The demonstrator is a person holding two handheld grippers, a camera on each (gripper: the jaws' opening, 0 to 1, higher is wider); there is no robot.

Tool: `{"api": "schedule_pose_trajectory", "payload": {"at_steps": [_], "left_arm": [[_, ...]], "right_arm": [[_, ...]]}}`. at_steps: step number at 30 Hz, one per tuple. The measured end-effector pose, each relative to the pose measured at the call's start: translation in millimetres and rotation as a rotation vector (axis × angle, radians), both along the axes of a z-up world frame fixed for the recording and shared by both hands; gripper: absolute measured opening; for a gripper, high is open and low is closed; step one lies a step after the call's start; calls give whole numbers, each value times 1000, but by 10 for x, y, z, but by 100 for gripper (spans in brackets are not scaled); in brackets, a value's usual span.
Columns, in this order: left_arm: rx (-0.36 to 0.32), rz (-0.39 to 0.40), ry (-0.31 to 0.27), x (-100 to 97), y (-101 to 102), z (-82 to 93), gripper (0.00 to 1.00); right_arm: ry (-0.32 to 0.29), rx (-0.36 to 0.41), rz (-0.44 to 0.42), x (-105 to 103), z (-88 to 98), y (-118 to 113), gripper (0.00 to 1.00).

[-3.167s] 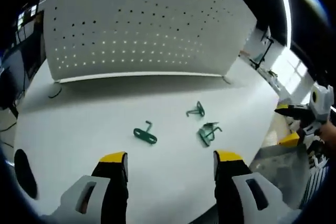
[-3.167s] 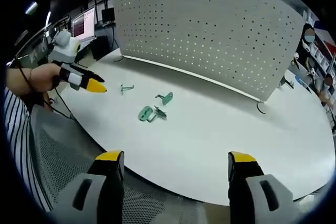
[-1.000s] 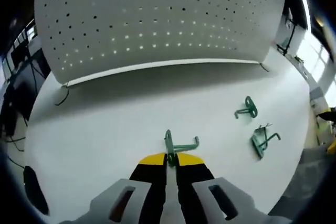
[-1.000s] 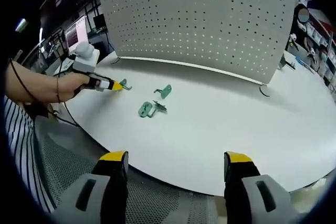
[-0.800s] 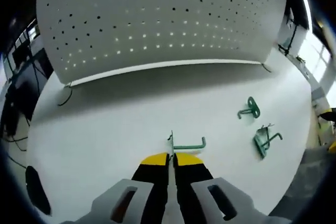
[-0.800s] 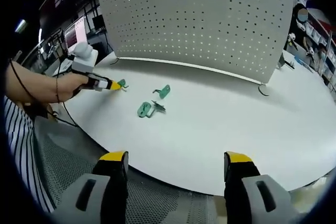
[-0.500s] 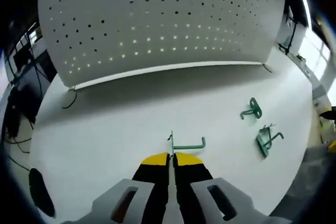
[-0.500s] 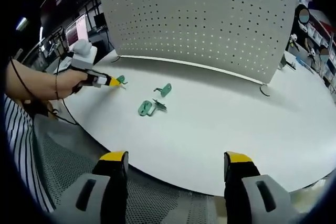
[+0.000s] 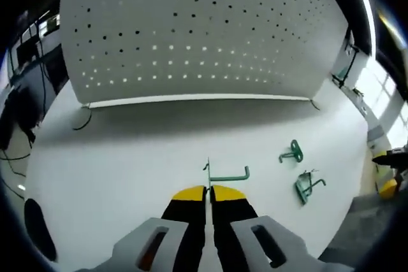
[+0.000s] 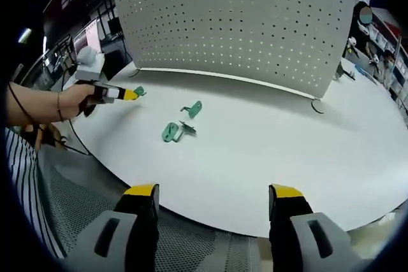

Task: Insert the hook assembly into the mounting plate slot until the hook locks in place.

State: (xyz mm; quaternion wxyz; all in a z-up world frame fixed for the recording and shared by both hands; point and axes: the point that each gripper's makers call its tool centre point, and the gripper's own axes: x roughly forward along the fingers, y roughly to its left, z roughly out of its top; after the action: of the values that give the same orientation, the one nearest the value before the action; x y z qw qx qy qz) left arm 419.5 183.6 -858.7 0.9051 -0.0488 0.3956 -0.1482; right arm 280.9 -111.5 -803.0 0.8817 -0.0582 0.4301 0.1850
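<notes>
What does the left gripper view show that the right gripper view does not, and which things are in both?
Left gripper view alone: a close look at the left gripper shut on a green hook, and a dark cable at the pegboard's foot.

Right gripper view alone: the right gripper open, the person's hand holding the left gripper from the side, and a striped sleeve.

Both: the white pegboard, the white table, and two more green hooks lying on it.

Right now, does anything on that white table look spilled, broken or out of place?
Nothing stands out. Two green hooks lie loose on the white table, apart from each other; neither looks damaged. The left gripper has a third hook pinched between its fingers, before the pegboard.
</notes>
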Motion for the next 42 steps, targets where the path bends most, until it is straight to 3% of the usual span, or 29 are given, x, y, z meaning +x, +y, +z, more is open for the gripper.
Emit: {"api": "schedule_pose_trajectory", "payload": {"at_steps": [11,15,23,36,42], "left_arm": [[-89,-34,-37,-17,-47,317,1],[-200,-26,-42,-56,-126,490,1],[-237,-64,-76,-242,-157,794,1],[-258,-105,-106,-512,-257,1054,1],[-272,-126,-140,-566,-302,1223,1]], "right_arm": [[-22,7,17,74,69,96,68],[-30,22,23,99,113,160,67],[-34,85,26,137,177,344,67],[-48,147,63,108,304,615,63],[-57,218,84,128,399,776,59]]}}
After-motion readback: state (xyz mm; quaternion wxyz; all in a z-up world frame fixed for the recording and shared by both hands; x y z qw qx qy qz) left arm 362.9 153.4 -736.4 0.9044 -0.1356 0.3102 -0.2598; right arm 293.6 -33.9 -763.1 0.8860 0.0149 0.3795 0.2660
